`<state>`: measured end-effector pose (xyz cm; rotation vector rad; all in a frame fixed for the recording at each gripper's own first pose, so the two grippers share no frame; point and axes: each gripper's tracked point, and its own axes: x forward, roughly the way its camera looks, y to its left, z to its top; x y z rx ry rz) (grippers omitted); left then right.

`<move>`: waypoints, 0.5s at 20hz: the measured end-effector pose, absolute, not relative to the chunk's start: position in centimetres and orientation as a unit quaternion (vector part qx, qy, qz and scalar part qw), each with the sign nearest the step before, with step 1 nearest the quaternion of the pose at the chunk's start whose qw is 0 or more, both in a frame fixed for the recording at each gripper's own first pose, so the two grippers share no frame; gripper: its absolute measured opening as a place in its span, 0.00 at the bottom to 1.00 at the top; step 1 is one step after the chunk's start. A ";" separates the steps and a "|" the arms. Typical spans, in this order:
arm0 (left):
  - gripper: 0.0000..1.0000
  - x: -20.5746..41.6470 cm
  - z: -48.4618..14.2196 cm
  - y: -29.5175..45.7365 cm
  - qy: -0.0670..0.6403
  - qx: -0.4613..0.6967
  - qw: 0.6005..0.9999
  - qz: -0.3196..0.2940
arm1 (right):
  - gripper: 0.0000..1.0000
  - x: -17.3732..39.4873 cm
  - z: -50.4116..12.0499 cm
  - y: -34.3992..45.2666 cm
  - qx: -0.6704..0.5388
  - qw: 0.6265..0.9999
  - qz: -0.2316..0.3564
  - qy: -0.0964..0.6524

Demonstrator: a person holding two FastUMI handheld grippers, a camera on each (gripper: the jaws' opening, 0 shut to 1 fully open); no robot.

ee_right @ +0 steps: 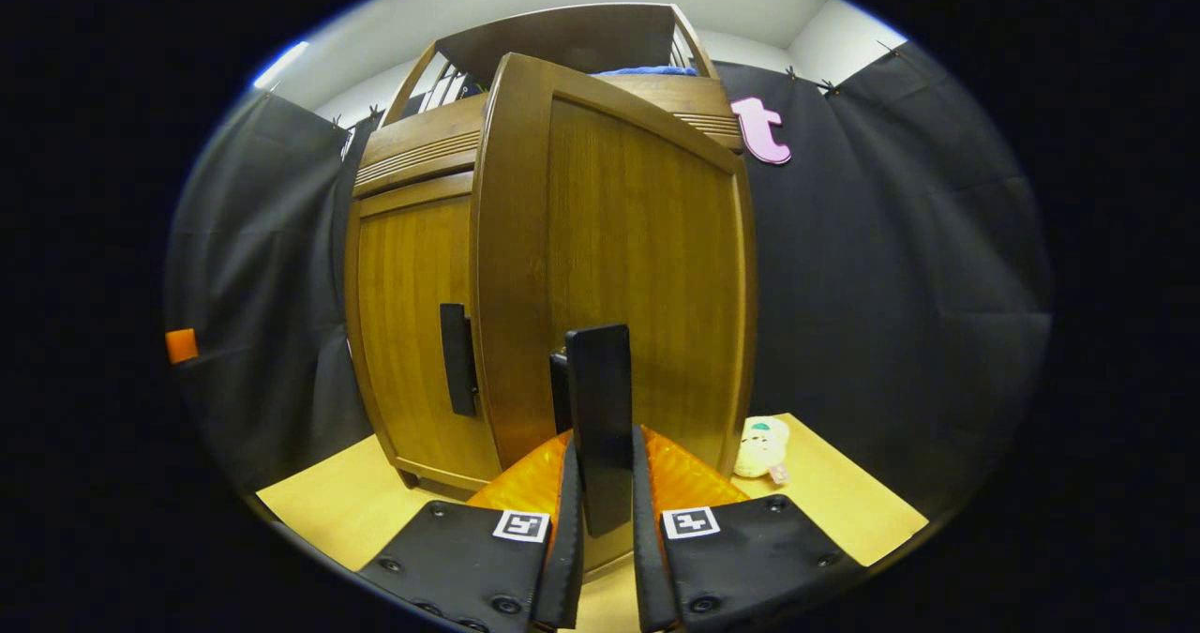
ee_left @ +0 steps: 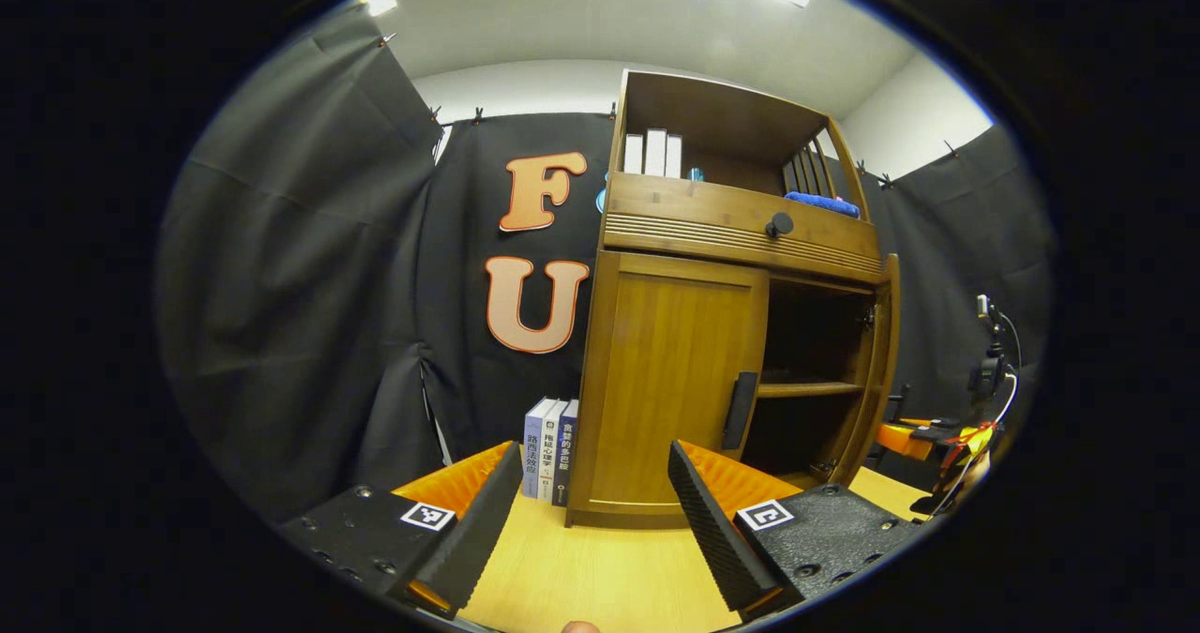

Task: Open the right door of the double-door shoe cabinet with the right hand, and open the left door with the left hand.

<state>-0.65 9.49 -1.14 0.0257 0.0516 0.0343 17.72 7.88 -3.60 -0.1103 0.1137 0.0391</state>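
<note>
The brown wooden double-door shoe cabinet point(ee_left: 731, 239) stands on the light wooden table point(ee_left: 600, 577), against the black cloth wall. In the left gripper view, the left gripper point(ee_left: 595, 511) is held in front of the cabinet with its two fingers wide apart and nothing between them. The left door point(ee_left: 670, 380) is closed, and its black vertical handle point(ee_left: 741, 411) is at the door's right edge, apart from the gripper. The right door point(ee_left: 881, 361) is swung open to the side, so the dark inside with a wooden shelf point(ee_left: 808, 389) is visible. Some upright books point(ee_left: 551, 450) stand on the table just beside the cabinet's left side.

In the right gripper view, the right gripper point(ee_right: 600, 511) is clamped on the black handle of the right door point(ee_right: 600, 417); both fingers press on its sides. The right door point(ee_right: 637, 267) stands open toward the camera. A small pale plush toy point(ee_right: 761, 445) lies on the table near the door.
</note>
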 end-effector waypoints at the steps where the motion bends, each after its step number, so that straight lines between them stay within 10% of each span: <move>1: 0.94 -0.6 -1.1 9.2 0.027 0.011 0.999 0.016 | 0.25 17.7 -3.3 7.6 -0.052 0.997 0.020 0.054; 10: 0.97 -0.2 -0.8 5.1 0.024 0.017 1.000 0.000 | 0.20 16.0 -2.7 3.7 -0.041 0.998 -0.013 0.044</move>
